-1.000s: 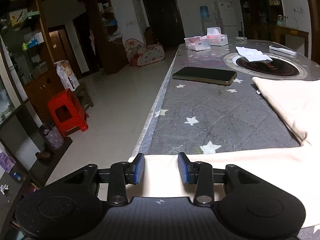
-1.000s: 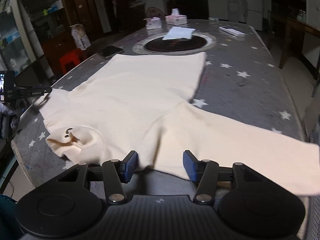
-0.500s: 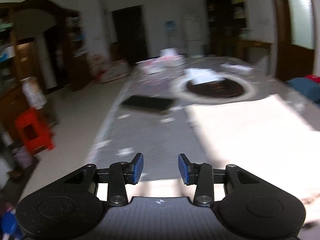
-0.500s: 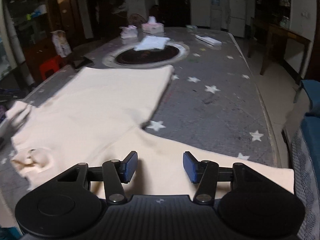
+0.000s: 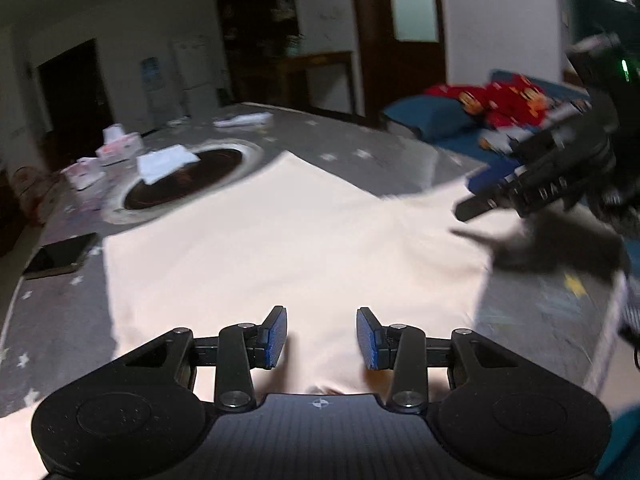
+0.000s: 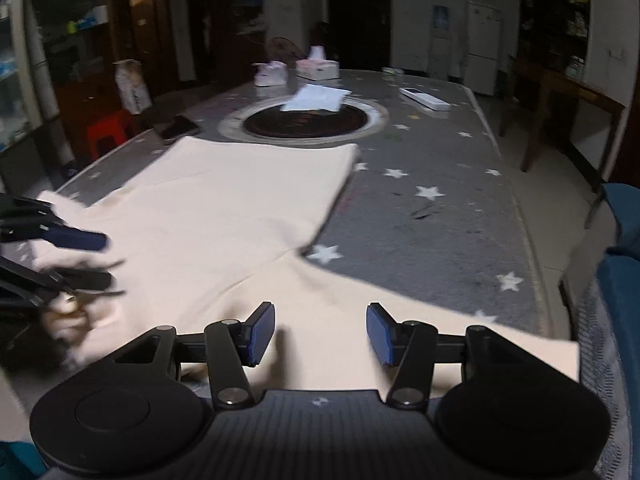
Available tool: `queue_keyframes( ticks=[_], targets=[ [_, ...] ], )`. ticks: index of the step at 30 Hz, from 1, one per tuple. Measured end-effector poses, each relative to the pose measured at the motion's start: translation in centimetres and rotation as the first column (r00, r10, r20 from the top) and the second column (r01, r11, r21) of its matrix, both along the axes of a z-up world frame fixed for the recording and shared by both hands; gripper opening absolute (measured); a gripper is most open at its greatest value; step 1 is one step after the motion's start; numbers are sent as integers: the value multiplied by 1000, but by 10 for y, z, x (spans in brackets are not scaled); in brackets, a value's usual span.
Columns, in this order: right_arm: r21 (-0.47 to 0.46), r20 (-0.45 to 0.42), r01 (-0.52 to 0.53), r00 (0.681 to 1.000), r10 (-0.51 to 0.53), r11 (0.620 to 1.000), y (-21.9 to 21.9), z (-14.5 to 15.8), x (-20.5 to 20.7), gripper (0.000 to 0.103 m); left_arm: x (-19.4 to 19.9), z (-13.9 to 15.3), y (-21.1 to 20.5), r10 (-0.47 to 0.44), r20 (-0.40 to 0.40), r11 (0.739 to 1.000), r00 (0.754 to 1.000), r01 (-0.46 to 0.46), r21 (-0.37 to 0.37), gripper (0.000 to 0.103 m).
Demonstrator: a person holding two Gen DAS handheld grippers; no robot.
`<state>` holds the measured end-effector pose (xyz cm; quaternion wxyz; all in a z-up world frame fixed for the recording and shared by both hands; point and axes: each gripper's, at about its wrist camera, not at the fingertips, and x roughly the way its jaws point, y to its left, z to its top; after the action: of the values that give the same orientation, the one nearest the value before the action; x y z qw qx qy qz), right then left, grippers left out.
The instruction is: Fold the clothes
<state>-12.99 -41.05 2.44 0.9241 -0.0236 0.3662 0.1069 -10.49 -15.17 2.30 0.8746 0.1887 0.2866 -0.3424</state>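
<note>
A cream long-sleeved top (image 5: 280,248) lies spread flat on the grey star-patterned table (image 5: 52,320), body toward the far end, sleeves out to both sides. My left gripper (image 5: 322,338) is open and empty, just above the near edge of the top by the collar. My right gripper (image 6: 320,334) is open and empty over the right sleeve (image 6: 460,344). The right gripper shows blurred at the right of the left wrist view (image 5: 492,200); the left one shows blurred at the left of the right wrist view (image 6: 76,256).
A round dark hotplate (image 6: 308,120) with a white cloth on it sits mid-table. A phone (image 5: 56,256) lies near the left edge, tissue boxes (image 6: 318,68) and a white remote (image 6: 426,98) at the far end. A blue couch with red fabric (image 5: 492,100) stands on the right.
My left gripper has swung right from the left sleeve at the table edge to the collar area. My right gripper has shifted right along the right sleeve. Both stayed open.
</note>
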Motion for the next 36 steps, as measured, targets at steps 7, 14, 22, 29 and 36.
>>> queue_keyframes(
  ticks=[7, 14, 22, 29, 36],
  targets=[
    [-3, 1, 32, 999, -32, 999, -5, -7, -24, 52, 1, -1, 5, 3, 13, 1000, 1000, -3, 20, 44],
    [-5, 11, 227, 974, -226, 974, -53, -7, -37, 51, -3, 13, -12, -25, 33, 999, 999, 26, -27, 44],
    [77, 0, 446, 894, -448, 892, -114, -17, -52, 45, -8, 12, -42, -87, 20, 995, 996, 88, -54, 44],
    [186, -31, 521, 851, -525, 833, -141, -25, -65, 45, -12, 5, -59, -120, 6, 992, 993, 121, -40, 45],
    [278, -48, 514, 851, -522, 812, -156, -30, -75, 30, -12, 0, -66, -124, -4, 992, 992, 124, -20, 45]
  ],
)
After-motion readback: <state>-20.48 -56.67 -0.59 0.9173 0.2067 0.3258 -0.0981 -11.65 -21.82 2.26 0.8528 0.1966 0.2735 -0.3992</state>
